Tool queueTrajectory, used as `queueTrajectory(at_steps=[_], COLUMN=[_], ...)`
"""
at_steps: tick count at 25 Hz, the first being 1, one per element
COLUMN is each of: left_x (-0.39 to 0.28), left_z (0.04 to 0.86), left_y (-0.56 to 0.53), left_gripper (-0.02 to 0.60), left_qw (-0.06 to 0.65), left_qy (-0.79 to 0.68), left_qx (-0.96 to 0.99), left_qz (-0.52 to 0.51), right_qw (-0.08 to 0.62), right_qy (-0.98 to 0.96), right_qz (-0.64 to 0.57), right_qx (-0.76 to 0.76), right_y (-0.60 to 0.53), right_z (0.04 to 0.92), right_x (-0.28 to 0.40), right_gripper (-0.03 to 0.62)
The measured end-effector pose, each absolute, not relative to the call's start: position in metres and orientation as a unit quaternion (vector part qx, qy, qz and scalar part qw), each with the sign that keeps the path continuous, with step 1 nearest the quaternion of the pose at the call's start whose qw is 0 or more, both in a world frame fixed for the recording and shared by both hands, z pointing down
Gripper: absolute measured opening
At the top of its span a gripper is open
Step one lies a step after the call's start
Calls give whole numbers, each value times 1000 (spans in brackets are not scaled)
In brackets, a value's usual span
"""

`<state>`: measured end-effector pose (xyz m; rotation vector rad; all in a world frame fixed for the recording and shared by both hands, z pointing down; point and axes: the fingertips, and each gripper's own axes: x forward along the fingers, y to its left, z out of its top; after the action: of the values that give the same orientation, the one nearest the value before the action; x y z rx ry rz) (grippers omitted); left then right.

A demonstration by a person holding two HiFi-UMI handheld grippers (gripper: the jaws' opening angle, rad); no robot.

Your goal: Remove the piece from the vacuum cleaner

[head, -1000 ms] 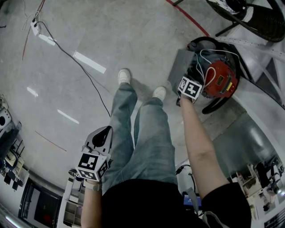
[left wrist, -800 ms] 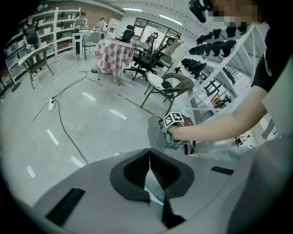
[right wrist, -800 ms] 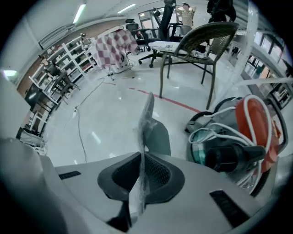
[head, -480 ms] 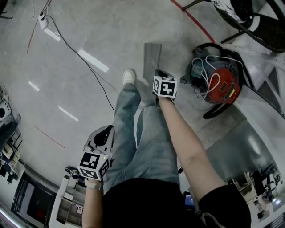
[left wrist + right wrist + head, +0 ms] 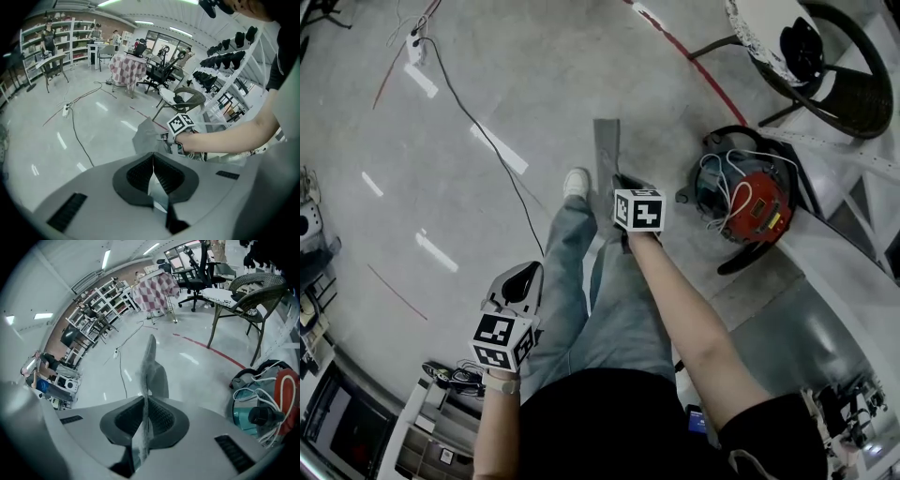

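The vacuum cleaner [image 5: 750,202], red and teal with white cord looped over it, lies on the floor at the right; it also shows in the right gripper view [image 5: 269,404]. A flat grey piece [image 5: 606,150] hangs in the air left of it, clear of the machine. My right gripper [image 5: 619,183] is shut on the piece's near edge, and its jaws have just been closing on it. The sheet [image 5: 150,366] stands edge-on between the pads [image 5: 159,420]. My left gripper [image 5: 517,281] hangs low at the left, shut with nothing in it, and its view shows the grey piece [image 5: 145,136].
A wicker chair [image 5: 825,56] stands behind the vacuum cleaner, and a white frame [image 5: 853,253] runs along the right. A red floor line [image 5: 694,70] and a black cable [image 5: 478,131] cross the grey floor. The person's shoe [image 5: 577,183] is just left of the piece.
My right gripper has swung left and up, away from the vacuum cleaner, carrying the grey piece with it. The left gripper has barely shifted.
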<state>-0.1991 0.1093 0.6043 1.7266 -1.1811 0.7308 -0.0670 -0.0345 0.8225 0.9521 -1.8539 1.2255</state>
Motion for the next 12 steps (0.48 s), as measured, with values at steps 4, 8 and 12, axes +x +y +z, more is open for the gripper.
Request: queueTrajectory(at_steps=[4,8,12], left_x=[-212,-218,-228], left_z=[587,565,543], left_y=[100,90,82], left_gripper=[18,18,17], left_qw=[441,436,415], left_qy=[-501,-525,-537], left_qx=[689,687,694], left_qz=[284,248,241], right_qw=[360,366,369], right_qy=[-722,-735,-746], right_qz=[468,452,444], right_qx=[361,348,333], right_y=[-39,-49,-50], right_z=[787,748,702], right_x=[-65,-58,-57], right_gripper=[46,47,46])
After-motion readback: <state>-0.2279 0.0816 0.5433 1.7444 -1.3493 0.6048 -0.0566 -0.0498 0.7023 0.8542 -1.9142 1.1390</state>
